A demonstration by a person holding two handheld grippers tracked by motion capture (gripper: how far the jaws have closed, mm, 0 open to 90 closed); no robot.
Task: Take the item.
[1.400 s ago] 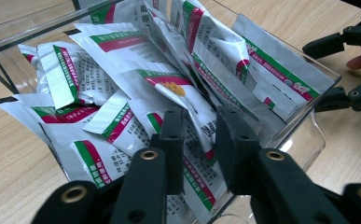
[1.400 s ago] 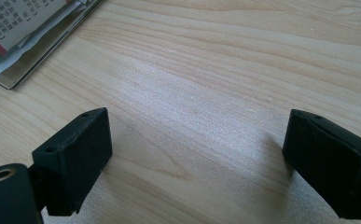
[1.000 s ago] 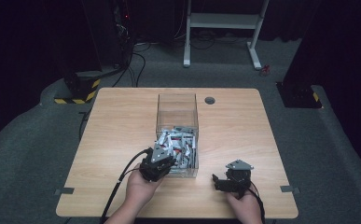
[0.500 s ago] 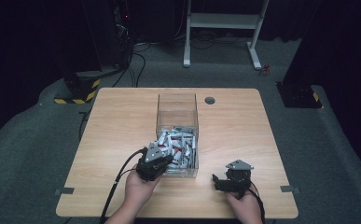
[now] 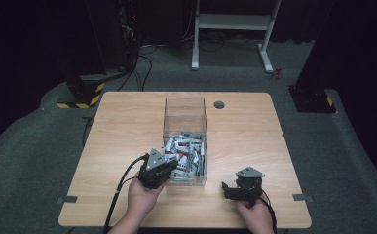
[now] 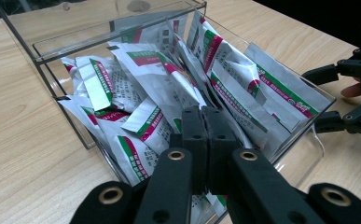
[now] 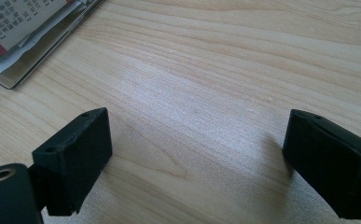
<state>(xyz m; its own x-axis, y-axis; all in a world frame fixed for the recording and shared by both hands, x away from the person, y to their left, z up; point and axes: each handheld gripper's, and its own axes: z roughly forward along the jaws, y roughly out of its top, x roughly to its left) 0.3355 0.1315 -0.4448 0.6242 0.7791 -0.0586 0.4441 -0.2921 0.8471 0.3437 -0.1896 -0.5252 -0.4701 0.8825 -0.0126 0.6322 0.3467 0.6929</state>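
Left claw (image 6: 207, 122) pressed tight together over the packets (image 6: 178, 84) in the clear box (image 5: 185, 111), maybe pinching one; hard to see. Packets piled at the near end of the box, mid table (image 5: 127, 122). Right claw (image 7: 197, 158) spread wide, low over bare wood.

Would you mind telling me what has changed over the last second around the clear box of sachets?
The left claw has closed fully at the near end of the clear box, its jaws meeting over the sachets; whether a sachet is pinched is unclear. The right claw stayed open on the table.
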